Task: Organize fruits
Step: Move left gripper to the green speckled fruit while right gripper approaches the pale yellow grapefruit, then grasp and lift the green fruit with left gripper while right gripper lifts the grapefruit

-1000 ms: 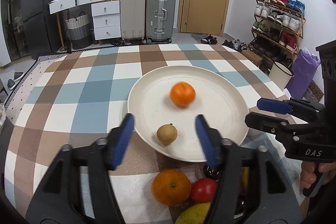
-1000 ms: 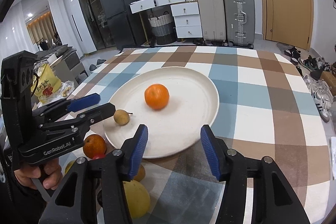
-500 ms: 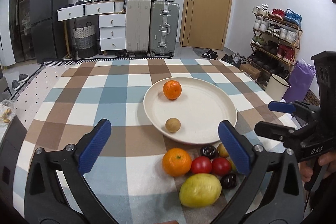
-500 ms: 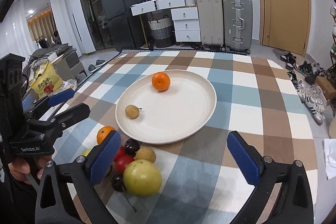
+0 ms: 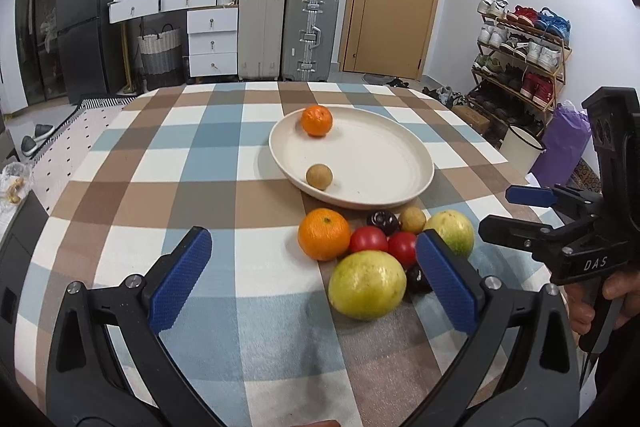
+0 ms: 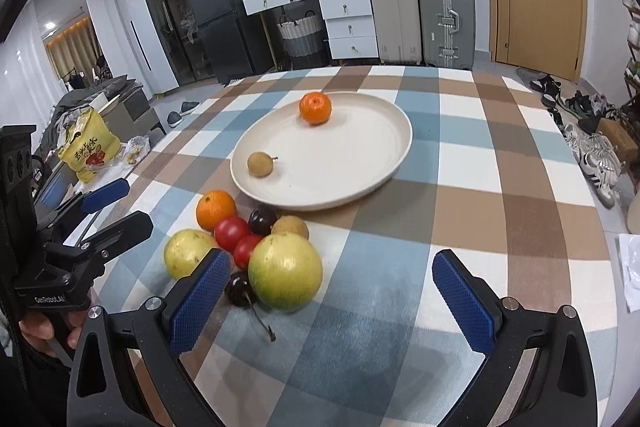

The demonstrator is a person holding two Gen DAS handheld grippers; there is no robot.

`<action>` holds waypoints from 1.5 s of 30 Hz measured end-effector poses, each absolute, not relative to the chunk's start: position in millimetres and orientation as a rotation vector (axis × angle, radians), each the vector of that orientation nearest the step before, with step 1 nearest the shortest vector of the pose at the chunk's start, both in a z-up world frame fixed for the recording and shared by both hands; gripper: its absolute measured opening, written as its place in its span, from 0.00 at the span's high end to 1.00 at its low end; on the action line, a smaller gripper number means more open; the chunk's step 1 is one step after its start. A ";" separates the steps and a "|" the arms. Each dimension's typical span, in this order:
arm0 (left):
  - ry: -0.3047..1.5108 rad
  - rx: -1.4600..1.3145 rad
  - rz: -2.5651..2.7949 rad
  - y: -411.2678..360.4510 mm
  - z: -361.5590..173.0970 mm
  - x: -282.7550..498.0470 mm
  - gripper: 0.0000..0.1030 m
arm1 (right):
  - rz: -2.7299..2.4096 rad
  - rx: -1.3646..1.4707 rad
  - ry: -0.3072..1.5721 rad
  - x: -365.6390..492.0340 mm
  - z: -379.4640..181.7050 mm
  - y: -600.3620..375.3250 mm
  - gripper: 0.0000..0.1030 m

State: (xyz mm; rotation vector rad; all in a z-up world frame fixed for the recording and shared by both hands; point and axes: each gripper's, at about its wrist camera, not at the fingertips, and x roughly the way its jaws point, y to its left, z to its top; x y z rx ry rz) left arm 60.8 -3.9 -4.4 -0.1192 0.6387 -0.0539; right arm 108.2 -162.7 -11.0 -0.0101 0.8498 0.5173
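1. A round table (image 5: 120, 187) under a checked cloth in blue, brown and white bears a cream plate (image 5: 384, 163), the landmark here.
2. Left gripper (image 5: 312, 275): its blue pads are spread wide apart with nothing between them but cloth. It hovers on the near side of the plate, left of the loose fruit.
3. On the plate, at its far left rim, sits an orange (image 5: 317, 121).
4. Also on the plate, at its near left edge, lies a small brown longan (image 5: 319, 177).
5. Just off the plate's near rim, touching one another in a heap: a second orange (image 5: 324, 239), two tomatoes (image 5: 369, 239), a dark cherry (image 5: 383, 221), another longan (image 5: 412, 219), and two yellow-green guavas (image 5: 367, 285).
6. A second cherry (image 6: 239, 291) with a long stem lies at the near edge of the heap, farthest from the plate.
7. Right gripper (image 6: 332, 301): its pads are also spread wide and grip nothing. It hovers near the plate's near side; its left pad overlaps the heap in the right wrist view, though I cannot tell whether it touches any fruit.
8. A hand (image 5: 600, 303) grips the right gripper's handle, right of the plate.
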 end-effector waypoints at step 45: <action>0.757 -0.152 -0.254 -21.0 -31.2 78.1 0.56 | 0.642 -0.007 0.931 112.2 -39.2 -134.6 0.52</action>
